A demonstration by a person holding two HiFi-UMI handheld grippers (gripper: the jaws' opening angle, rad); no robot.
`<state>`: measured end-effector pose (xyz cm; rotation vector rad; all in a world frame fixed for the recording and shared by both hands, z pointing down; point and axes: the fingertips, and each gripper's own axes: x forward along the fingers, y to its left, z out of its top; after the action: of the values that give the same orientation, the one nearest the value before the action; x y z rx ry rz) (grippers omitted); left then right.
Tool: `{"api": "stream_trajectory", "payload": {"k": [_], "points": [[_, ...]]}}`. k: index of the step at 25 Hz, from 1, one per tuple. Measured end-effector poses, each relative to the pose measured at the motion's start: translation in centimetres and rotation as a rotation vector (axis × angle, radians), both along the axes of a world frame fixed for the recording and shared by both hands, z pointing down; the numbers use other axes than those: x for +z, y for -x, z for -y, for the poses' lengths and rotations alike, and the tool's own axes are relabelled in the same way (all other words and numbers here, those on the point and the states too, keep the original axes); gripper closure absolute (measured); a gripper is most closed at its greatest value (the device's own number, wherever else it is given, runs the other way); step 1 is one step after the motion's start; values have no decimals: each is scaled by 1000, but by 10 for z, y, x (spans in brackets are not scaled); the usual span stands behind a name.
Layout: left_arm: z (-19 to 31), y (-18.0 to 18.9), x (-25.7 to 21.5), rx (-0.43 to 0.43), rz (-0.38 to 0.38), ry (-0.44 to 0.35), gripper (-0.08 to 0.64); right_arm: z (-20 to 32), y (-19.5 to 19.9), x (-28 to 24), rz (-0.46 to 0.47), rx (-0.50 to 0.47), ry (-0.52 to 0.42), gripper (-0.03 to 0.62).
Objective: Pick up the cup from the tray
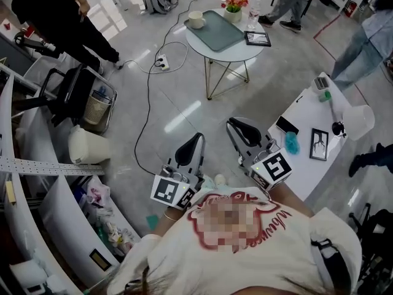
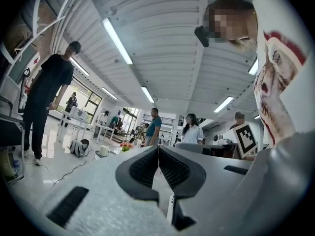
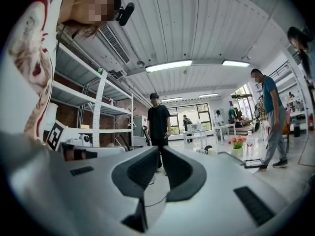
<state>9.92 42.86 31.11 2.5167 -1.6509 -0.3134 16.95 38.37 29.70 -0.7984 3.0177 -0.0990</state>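
On the far table (image 1: 238, 51), the cup (image 1: 196, 19) sits at the tray's (image 1: 215, 31) left corner. It looks light, rigid and breakable, so I'd pinch its rim. My left gripper (image 1: 196, 138) and right gripper (image 1: 233, 126) are closed and empty.

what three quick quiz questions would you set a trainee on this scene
1. True or false: the right gripper is shut and empty.
2. The cup stands on: A the round table; B the floor; C the white desk.
3. Fill in: near the tray stands a pot of ____.
Key: 1 true; 2 A; 3 flowers.
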Motion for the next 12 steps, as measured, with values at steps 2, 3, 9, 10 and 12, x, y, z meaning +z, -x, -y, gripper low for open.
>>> {"api": "stream_trajectory", "payload": {"k": [2,3,9,10,12], "points": [[0,0,1,-8,-3,7,545,1,2,2,-11,-11,-1,543],[1,0,1,-8,-4,11,545,2,3,3,-14,-15,0,543],[21,10,5,-8,-7,14,546,22,19,3,2,-20,10,543],[26,11,6,-3,-7,14,545,26,21,4,4,-19,11,543],[38,16,8,8,-2,13,545,37,28,7,6,-13,16,543]]}}
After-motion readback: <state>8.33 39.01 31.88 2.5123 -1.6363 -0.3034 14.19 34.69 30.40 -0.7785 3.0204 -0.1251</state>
